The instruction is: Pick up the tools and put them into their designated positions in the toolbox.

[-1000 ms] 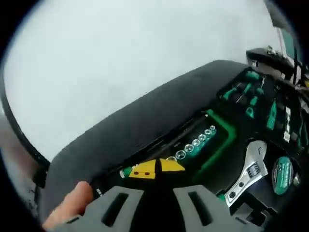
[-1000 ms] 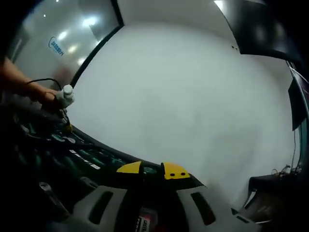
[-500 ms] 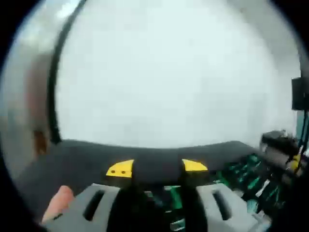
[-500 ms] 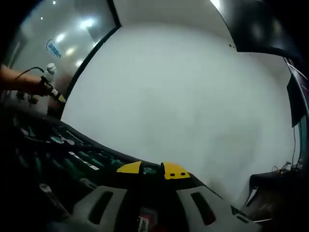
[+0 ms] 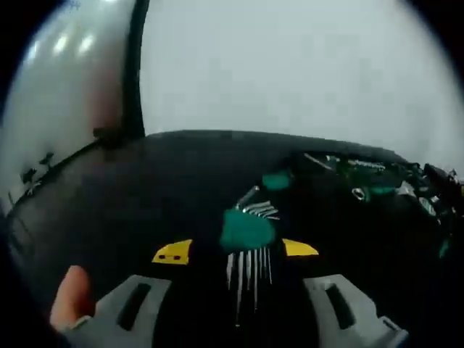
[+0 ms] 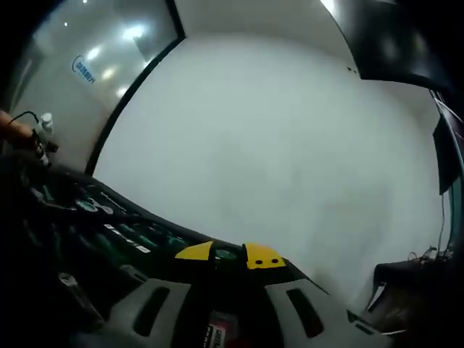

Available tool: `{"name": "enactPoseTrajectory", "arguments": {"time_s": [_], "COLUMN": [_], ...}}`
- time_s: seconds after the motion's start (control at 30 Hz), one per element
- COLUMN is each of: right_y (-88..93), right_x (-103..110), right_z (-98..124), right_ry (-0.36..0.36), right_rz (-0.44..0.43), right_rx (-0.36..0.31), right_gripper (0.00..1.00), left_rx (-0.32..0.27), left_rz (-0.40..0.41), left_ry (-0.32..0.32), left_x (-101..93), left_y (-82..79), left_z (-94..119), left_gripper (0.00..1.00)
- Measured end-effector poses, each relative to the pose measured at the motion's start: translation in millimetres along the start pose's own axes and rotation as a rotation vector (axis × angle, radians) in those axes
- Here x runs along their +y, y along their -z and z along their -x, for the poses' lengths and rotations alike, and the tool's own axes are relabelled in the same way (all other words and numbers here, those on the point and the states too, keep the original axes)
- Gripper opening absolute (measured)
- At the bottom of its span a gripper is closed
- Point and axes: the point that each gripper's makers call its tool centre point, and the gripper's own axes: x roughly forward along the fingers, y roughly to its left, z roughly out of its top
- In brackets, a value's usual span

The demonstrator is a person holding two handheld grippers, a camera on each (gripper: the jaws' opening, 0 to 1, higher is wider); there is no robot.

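**Holding a hex key set over the open toolbox**

Looking along the left gripper [image 5: 235, 250] in the left gripper view, its 2 fingers stand wide apart, yellow tips on either side of a hex key set [image 5: 246, 239]. The set's green holder sits between the tips, with silver keys fanned toward the camera and a few more splayed behind it; the view is blurred, so I cannot tell whether the set is pinched or lies in the toolbox [image 5: 145, 188] below. The toolbox is black and spreads across the lower half, with green-handled tools [image 5: 362, 174] in slots at the right. A fingertip [image 5: 69, 297] of the person shows at the lower left.

In the right gripper view, the right gripper [image 6: 228, 255] has its yellow tips close together, a narrow gap between them and nothing gripped. Beneath and left of it lies the toolbox [image 6: 43, 268], with green screwdrivers [image 6: 138, 239] in a row. At the far left edge the other gripper [image 6: 40, 141] appears small, over the toolbox rim. A white wall [image 6: 275, 145] fills the background.
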Motion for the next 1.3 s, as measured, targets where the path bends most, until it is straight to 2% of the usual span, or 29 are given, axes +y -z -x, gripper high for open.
{"name": "enactPoseTrajectory", "arguments": {"time_s": [0.03,0.07,0.1,0.13,0.17,0.2,0.27,0.3,0.37,0.4,0.47,0.57,0.67,0.7,0.77,0.83,0.9,0.97,1.0,1.03,1.07,1.1,1.13,1.17,1.2,1.23,1.3], "right_y": [0.7,0.5,0.5,0.3,0.2,1.1,1.8,1.5,1.6,1.8,1.3,1.2,1.1,1.1,0.9,0.8,0.6,0.4,0.2,0.5,1.1,1.1,0.9,0.5,0.4,0.2,-0.7], "right_x": [0,0,0,0,0,1,2,2,2,2,2,2,3,4,4,4,4,4,4,4,4,4,4,5,5,6,8], "right_z": [0,0,0,0,0,-1,-1,-1,-1,-1,-1,-1,-1,-1,-1,-1,-1,-1,-1,-1,-1,-1,-1,-1,0,0,0], "right_ry": [0.002,0.003,0.003,0.003,0.004,0.004,0.003,0.004,0.004,0.005,0.007,0.006,0.004,0.003,0.003,0.004,0.004,0.004,0.003,0.003,0.003,0.003,0.001,-0.002,-0.004,-0.007,-0.011], "right_rz": [0.004,0.007,0.008,0.011,0.013,0.019,0.028,0.031,0.036,0.038,0.038,0.039,0.042,0.044,0.045,0.046,0.046,0.046,0.043,0.042,0.043,0.043,0.042,0.042,0.043,0.045,0.051], "right_rx": [0.003,0.004,0.005,0.005,0.005,0.009,0.013,0.013,0.014,0.015,0.014,0.014,0.014,0.014,0.013,0.013,0.012,0.009,0.006,0.007,0.009,0.009,0.009,0.008,0.008,0.008,0.004], "right_gripper": [0.13,0.13,0.13,0.13,0.13,0.13,0.13,0.13,0.13,0.13,0.13,0.13,0.13,0.13,0.13,0.13,0.13,0.13,0.13,0.13,0.13,0.13,0.13,0.13,0.13,0.13,0.13], "left_rx": [-0.006,-0.029,-0.026,-0.049,-0.065,-0.028,-0.005,-0.021,-0.028,-0.031,-0.067,-0.166,-0.254,-0.274,-0.317,-0.342,-0.340,-0.278,-0.225,-0.196,-0.142,-0.118,-0.053,-0.003,0.067,0.148,0.212], "left_rz": [-0.013,0.013,0.018,0.016,0.052,0.048,-0.050,-0.128,-0.229,-0.242,-0.254,-0.292,-0.304,-0.287,-0.287,-0.327,-0.375,-0.400,-0.411,-0.420,-0.461,-0.482,-0.534,-0.547,-0.665,-0.684,-0.808], "left_ry": [-0.005,-0.001,0.001,-0.018,0.004,-0.038,-0.089,-0.114,-0.165,-0.165,-0.189,-0.213,-0.208,-0.187,-0.080,0.026,0.100,0.174,0.238,0.281,0.367,0.392,0.415,0.495,0.539,0.588,0.647], "left_x": [-0.4,0.9,2.4,5.2,-2.1,0.3,4.5,2.0,-5.6,-4.9,-2.2,5.1,-0.7,-7.6,-40.1,-74.7,-93.7,-115.3,-129.0,-137.9,-151.6,-154.7,-153.3,-163.8,-165.4,-169.9,-188.1], "left_y": [0.1,-3.8,-3.4,-6.9,-10.5,-6.0,-6.7,-10.7,-10.9,-13.5,-20.9,-39.9,-62.5,-71.9,-91.4,-102.2,-106.4,-103.0,-97.7,-95.7,-89.9,-87.9,-87.3,-84.6,-82.7,-74.5,-62.5], "left_z": [-6,-11,-13,-16,-15,-11,-8,-5,6,5,9,21,45,57,77,92,101,108,113,117,124,126,130,133,131,131,109], "left_gripper": [0.59,0.58,0.53,0.33,0.31,0.30,0.30,0.29,0.29,0.29,0.29,0.29,0.29,0.29,0.27,0.27,0.27,0.27,0.27,0.27,0.27,0.19,0.06,0.06,0.05,0.05,0.07]}}
